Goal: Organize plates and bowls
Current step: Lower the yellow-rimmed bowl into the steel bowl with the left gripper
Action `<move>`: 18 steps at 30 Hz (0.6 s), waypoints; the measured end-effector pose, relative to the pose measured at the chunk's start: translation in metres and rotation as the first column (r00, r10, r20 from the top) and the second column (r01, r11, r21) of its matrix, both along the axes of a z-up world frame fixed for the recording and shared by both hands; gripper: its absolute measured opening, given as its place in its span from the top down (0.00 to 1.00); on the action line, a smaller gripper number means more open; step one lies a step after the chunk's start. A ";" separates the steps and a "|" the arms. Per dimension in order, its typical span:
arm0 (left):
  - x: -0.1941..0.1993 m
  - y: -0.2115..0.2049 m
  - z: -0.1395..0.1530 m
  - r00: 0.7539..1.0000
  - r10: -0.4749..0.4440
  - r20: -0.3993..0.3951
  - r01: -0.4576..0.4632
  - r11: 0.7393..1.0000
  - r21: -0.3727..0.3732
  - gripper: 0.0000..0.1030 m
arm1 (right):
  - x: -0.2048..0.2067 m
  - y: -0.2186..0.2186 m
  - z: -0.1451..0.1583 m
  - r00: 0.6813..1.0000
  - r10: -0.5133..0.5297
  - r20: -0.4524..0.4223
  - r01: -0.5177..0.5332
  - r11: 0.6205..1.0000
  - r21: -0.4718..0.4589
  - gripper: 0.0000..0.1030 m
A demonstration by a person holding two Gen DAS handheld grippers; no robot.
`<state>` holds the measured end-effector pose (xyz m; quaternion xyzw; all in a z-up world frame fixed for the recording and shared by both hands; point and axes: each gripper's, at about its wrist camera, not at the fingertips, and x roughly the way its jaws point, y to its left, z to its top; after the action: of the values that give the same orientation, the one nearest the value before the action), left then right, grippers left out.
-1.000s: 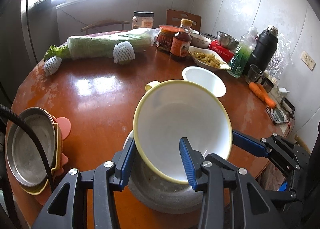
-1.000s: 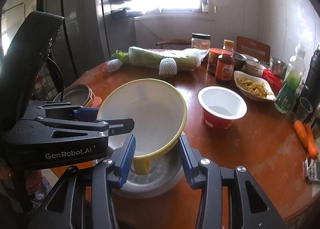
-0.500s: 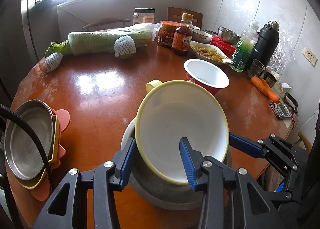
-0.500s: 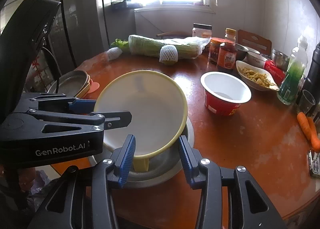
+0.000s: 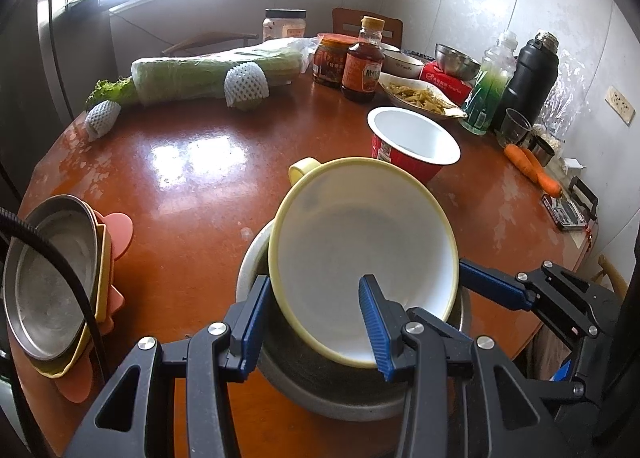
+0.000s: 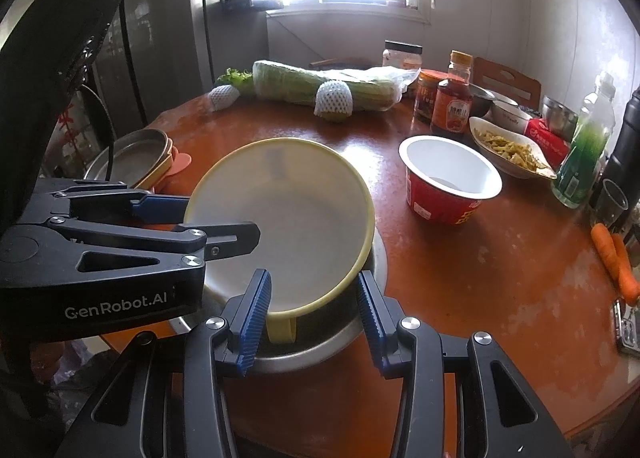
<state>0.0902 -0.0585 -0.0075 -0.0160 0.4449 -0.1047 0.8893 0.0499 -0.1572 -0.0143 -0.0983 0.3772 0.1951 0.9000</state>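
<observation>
Both the left gripper [image 5: 314, 322] and the right gripper [image 6: 314, 316] hold the tilted yellow-rimmed white plastic bowl [image 5: 360, 254] between narrow fingers, above a grey metal bowl [image 5: 340, 386] at the desk's [image 5: 192, 186] near edge.

- The yellow bowl [image 6: 288, 214] sits tilted in a steel basin [image 6: 352, 322] on the round table [image 6: 480, 282].
- The right gripper [image 6: 312, 314] straddles its yellow handle [image 6: 280, 328]; contact seems likely but unclear.
- The left gripper [image 6: 224, 218] clasps the bowl's left rim.
- A red cup [image 6: 448, 186] stands apart, right.
</observation>
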 end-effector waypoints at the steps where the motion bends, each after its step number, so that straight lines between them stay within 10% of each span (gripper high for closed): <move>1: 0.000 0.000 -0.001 1.000 -0.001 -0.002 0.001 1.000 0.000 0.56 | 0.000 0.000 0.000 1.000 0.000 0.002 0.000 1.000 -0.006 0.56; 18: 0.002 0.006 -0.003 1.000 -0.004 -0.002 0.004 1.000 -0.013 0.56 | 0.006 0.008 -0.004 1.000 0.007 0.015 -0.007 0.999 -0.054 0.55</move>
<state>0.0919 -0.0529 -0.0103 -0.0210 0.4453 -0.1091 0.8884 0.0558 -0.1496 -0.0183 -0.1252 0.3752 0.1873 0.8991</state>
